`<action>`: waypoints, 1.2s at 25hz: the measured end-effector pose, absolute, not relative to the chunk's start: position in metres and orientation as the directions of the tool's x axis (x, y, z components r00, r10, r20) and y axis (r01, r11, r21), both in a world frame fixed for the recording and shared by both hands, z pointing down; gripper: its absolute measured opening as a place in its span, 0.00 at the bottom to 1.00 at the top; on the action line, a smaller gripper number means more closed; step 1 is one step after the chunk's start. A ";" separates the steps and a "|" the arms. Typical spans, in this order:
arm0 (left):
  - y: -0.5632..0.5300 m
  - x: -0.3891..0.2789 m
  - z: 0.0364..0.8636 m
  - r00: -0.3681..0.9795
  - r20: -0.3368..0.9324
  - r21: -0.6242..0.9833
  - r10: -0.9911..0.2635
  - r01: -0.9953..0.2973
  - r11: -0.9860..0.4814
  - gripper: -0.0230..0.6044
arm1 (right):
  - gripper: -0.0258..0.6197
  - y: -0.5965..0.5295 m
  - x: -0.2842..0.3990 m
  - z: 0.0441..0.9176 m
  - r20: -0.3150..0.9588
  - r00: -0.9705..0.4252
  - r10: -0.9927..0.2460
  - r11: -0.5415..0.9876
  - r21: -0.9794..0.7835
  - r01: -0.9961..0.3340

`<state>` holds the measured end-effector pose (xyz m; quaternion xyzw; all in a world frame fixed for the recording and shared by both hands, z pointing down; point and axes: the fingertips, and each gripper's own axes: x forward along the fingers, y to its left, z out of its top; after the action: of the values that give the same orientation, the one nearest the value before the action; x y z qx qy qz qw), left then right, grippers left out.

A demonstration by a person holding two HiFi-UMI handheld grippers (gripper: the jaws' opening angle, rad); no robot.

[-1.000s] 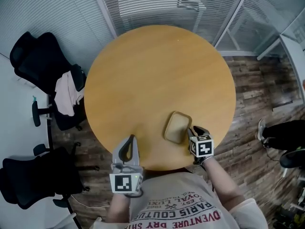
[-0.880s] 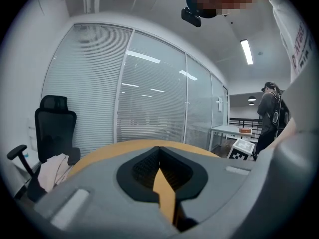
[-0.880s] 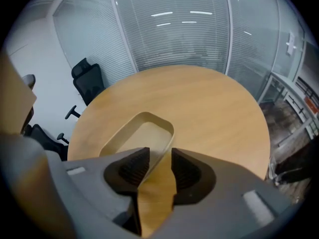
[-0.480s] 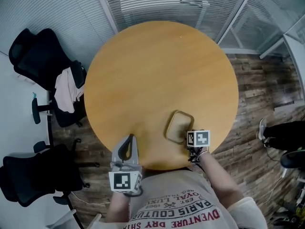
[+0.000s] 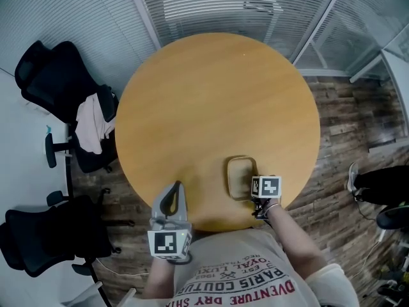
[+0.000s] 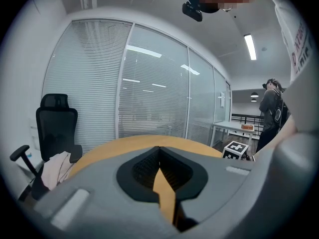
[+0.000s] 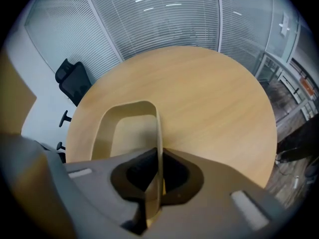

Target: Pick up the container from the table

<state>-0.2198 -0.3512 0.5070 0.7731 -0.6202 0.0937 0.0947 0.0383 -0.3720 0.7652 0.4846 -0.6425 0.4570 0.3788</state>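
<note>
A shallow tan rectangular container (image 5: 238,176) with rounded corners lies on the round wooden table (image 5: 211,101), near its front edge. In the right gripper view the container (image 7: 124,131) is empty, and its right wall runs straight into my right gripper (image 7: 158,156). That gripper's jaws are closing and pinch the thin wall between the pads. From the head view my right gripper (image 5: 255,185) points steeply down over the container's right rim. My left gripper (image 5: 175,187) hovers at the table's front edge, left of the container, jaws together and empty.
Black office chairs (image 5: 61,88), one draped with a pale cloth (image 5: 89,123), stand left of the table. Glass walls with blinds (image 5: 211,5) rise behind it. A person (image 6: 271,108) stands far off at the right in the left gripper view.
My right gripper has sunk onto the container's right rim and its jaws have come together on the wall. The container has turned a little, squarer to me. The left gripper has stayed put.
</note>
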 end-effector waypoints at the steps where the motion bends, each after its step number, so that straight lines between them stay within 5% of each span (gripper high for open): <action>1: -0.353 -0.219 0.506 0.213 0.262 0.030 -0.941 -0.977 -0.213 0.05 | 0.06 -0.374 0.038 0.763 0.927 -0.248 -0.282 0.111 -0.226 -0.968; 13: -0.359 -0.219 0.478 0.209 0.215 0.002 -0.954 -0.977 -0.214 0.05 | 0.05 -0.410 0.010 0.664 0.807 -0.377 -0.455 0.261 -0.284 -0.923; 22: -0.351 -0.228 0.450 0.189 0.149 -0.022 -0.971 -0.981 -0.194 0.05 | 0.05 -0.427 -0.021 0.536 0.524 -0.527 -0.669 0.525 -0.169 -0.834; 30: -0.348 -0.233 0.407 0.181 0.067 -0.026 -0.981 -0.983 -0.183 0.05 | 0.05 -0.407 -0.044 0.442 0.215 -0.602 -0.769 0.605 -0.061 -0.794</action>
<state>-0.2327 -0.3481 0.4073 0.7684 -0.6389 0.0339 0.0115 -0.0436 -0.4073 0.4419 0.4382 -0.8918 0.0755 0.0837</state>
